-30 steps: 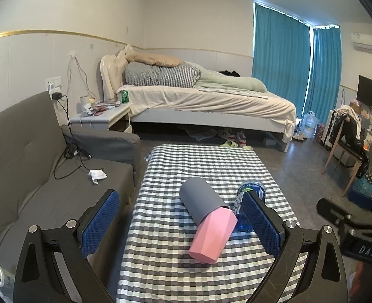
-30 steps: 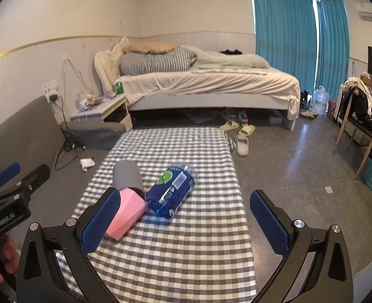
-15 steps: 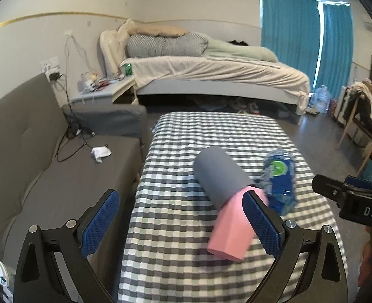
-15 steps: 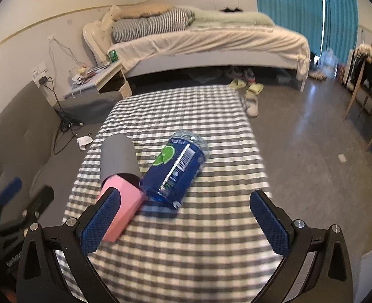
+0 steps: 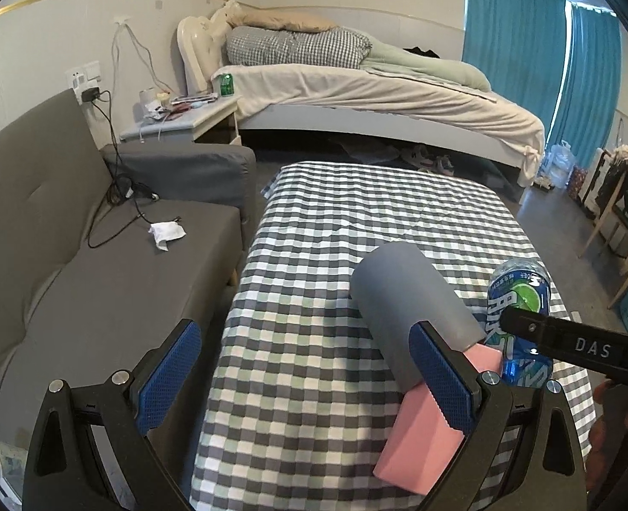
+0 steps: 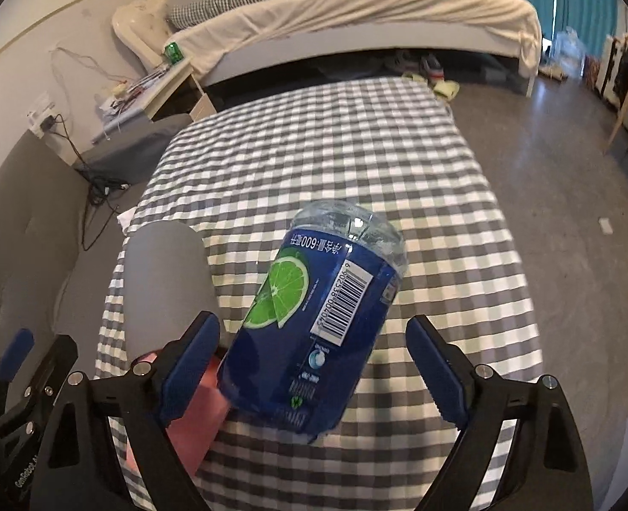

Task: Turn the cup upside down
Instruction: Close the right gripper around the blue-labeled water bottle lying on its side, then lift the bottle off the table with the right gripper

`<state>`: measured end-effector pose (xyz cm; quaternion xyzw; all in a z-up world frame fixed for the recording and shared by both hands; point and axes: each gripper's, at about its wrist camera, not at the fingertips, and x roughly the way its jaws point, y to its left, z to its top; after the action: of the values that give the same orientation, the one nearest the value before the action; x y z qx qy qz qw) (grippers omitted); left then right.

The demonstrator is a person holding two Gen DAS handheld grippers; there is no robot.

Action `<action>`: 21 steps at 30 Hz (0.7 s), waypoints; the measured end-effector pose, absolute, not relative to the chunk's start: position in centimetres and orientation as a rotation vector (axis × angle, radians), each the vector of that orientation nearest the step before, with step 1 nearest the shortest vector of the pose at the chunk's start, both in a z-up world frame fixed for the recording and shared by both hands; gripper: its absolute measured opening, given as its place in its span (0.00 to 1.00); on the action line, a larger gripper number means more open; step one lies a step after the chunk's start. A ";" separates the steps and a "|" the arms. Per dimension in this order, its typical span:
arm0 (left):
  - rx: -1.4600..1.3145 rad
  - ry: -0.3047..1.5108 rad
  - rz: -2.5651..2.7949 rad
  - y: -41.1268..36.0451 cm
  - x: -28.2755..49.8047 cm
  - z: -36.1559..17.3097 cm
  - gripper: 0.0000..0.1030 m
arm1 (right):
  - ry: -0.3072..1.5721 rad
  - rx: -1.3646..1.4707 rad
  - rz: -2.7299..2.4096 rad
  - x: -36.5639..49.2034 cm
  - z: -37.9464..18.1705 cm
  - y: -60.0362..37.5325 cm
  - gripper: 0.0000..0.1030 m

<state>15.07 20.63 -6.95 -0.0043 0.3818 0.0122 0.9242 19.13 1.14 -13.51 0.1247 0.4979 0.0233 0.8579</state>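
The cup (image 5: 416, 311) is grey with a pink end and lies on its side on the checked tablecloth (image 5: 356, 213). It also shows in the right wrist view (image 6: 165, 281). My left gripper (image 5: 305, 379) is open, its right finger just over the cup's pink end. My right gripper (image 6: 314, 370) is open, its jaws on either side of a blue bottle (image 6: 314, 323) that lies beside the cup. The bottle also shows in the left wrist view (image 5: 518, 311). The right gripper's finger (image 5: 569, 340) shows there too.
A grey sofa (image 5: 79, 277) stands left of the table with a cable and a crumpled tissue (image 5: 167, 232) on it. A bed (image 5: 378, 93) and a nightstand (image 5: 182, 123) lie beyond. Bare floor (image 6: 569, 170) is to the right.
Both grippers have moved forward and down toward the table. The cup and bottle appear much closer. The right gripper now straddles the bottle.
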 end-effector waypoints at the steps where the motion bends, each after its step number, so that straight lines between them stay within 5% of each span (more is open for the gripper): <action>1: -0.008 0.784 0.023 20.6 15.1 -7.0 0.98 | 1.052 0.270 0.054 19.4 -13.7 1.2 0.85; 4: -0.002 0.792 0.016 20.4 15.4 -7.2 0.98 | 1.071 0.282 0.081 19.9 -14.5 1.3 0.76; 21: 0.009 0.818 -0.001 20.2 13.8 -6.6 0.98 | 1.090 0.373 0.140 17.3 -13.6 -1.8 0.71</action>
<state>13.85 20.21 -6.62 0.0043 0.3977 -0.0004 0.9175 17.28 -1.75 -13.55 0.1762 0.5151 0.0661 0.8362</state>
